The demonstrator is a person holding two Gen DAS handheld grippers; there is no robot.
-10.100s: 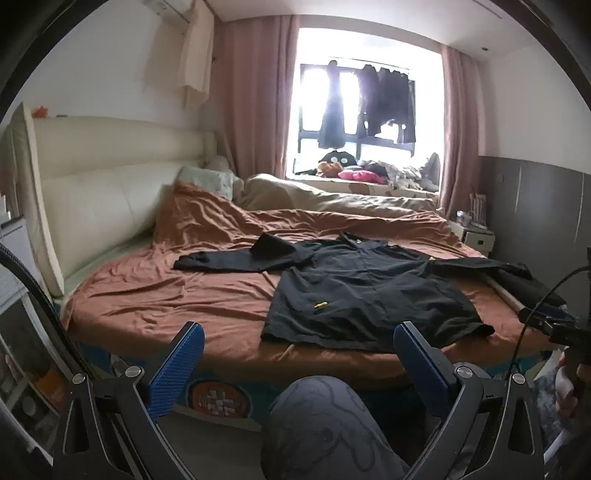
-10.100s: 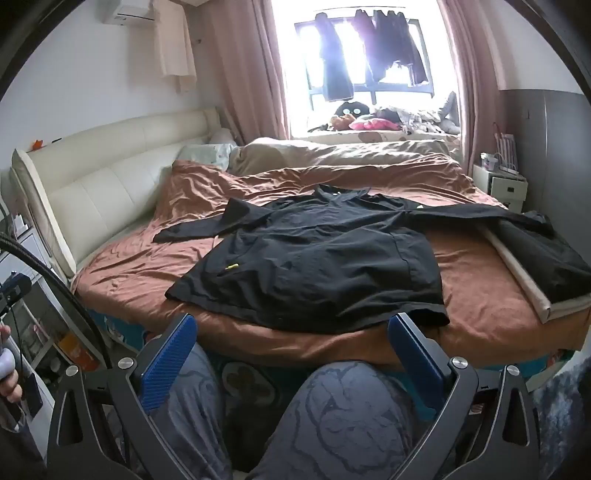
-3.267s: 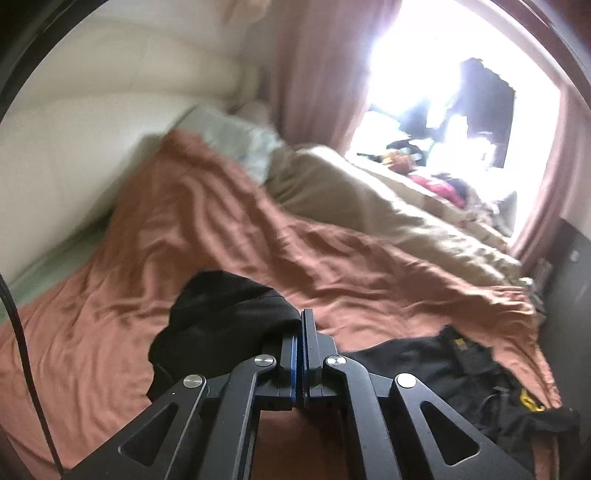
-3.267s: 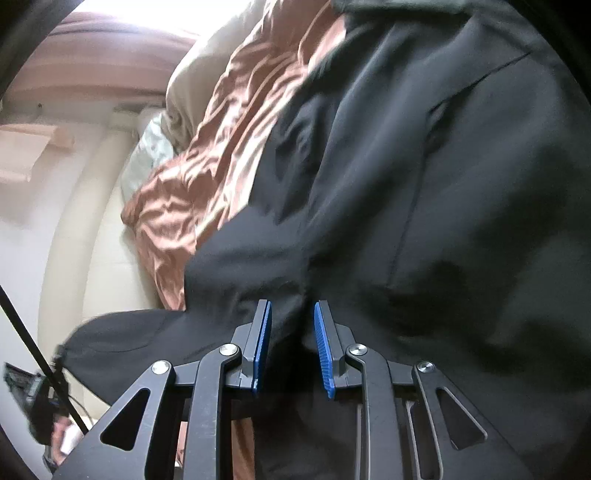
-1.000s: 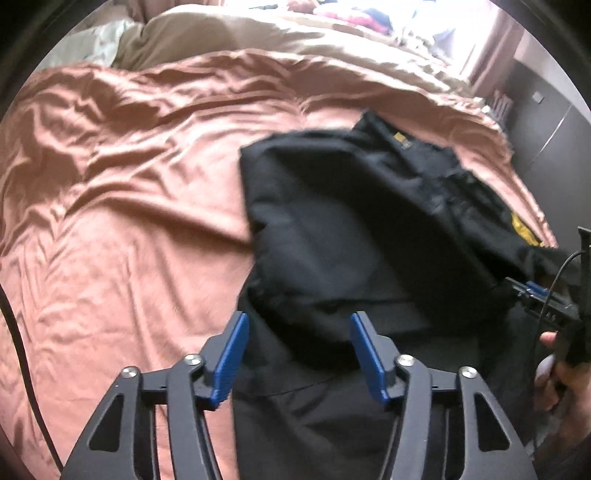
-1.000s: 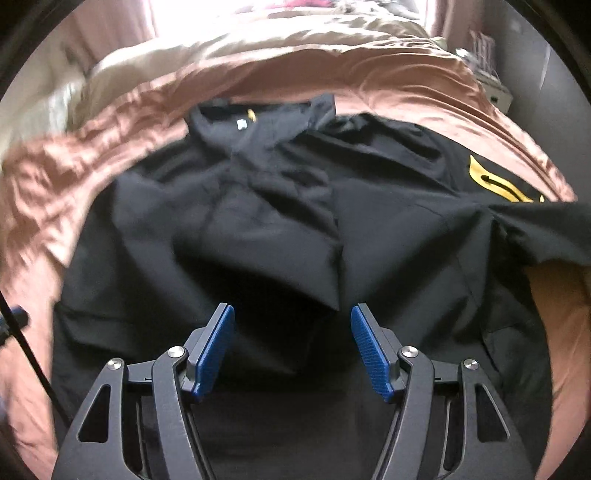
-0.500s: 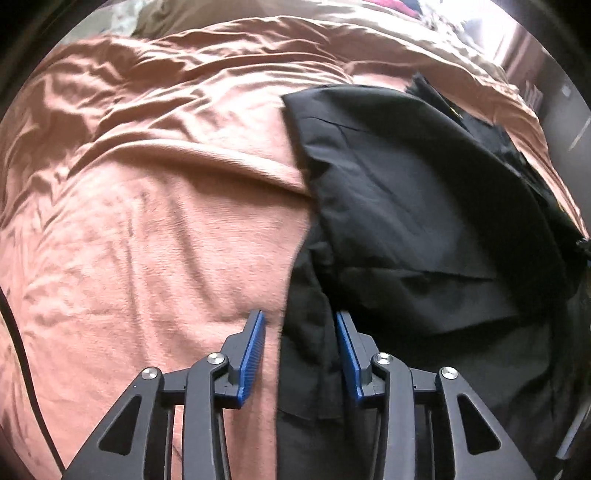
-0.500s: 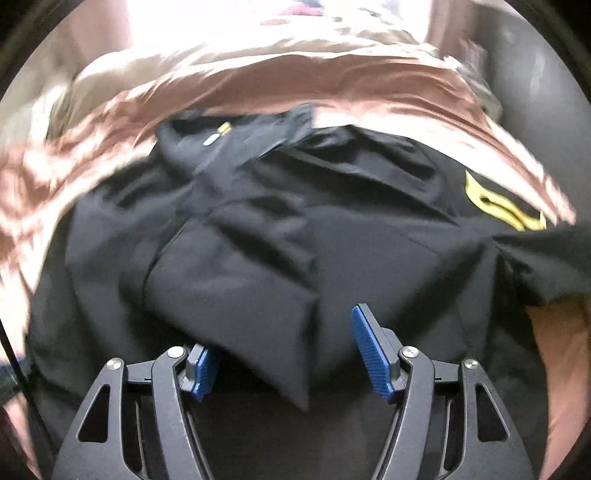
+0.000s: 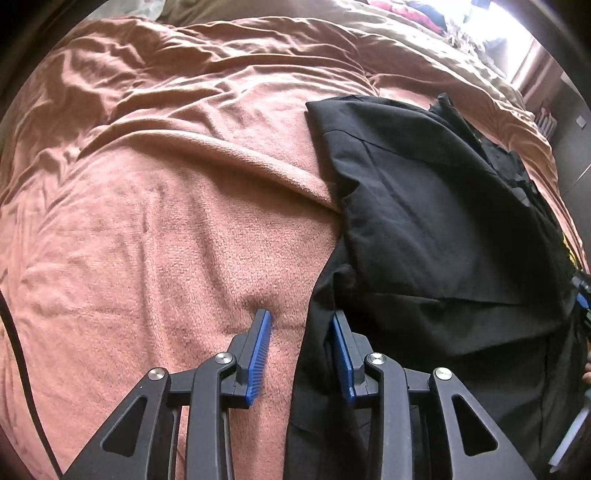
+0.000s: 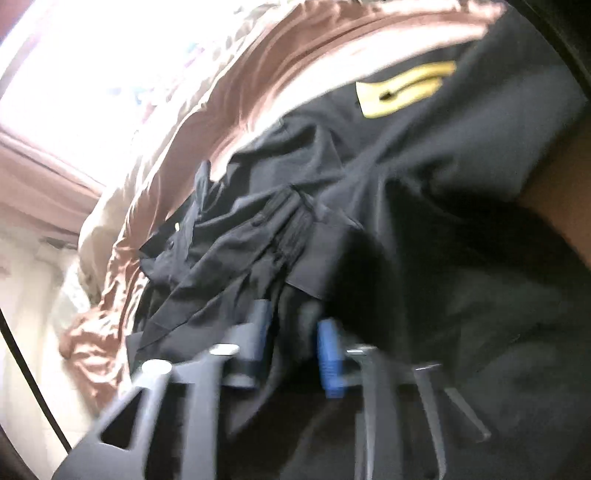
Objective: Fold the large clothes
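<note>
A large black jacket (image 9: 436, 229) lies on the rust-coloured bedspread (image 9: 166, 206), its left sleeve folded in over the body. My left gripper (image 9: 301, 332) is open, low over the bed, its jaws straddling the jacket's left side edge. In the blurred right wrist view the same jacket (image 10: 424, 221) fills the frame, with a yellow patch (image 10: 402, 92) at the top. My right gripper (image 10: 295, 343) is open with bunched black fabric lying between its blue pads.
A beige duvet (image 9: 332, 33) lies bunched along the far side of the bed. The pale headboard (image 10: 26, 332) and pink curtain (image 10: 40, 177) show at the left of the right wrist view. A black cable (image 9: 22, 350) crosses the left edge.
Both grippers have dropped closer to the jacket. The left one has moved onto its left side edge. The right one has swung and tilted towards the folded sleeve, its jaws narrower.
</note>
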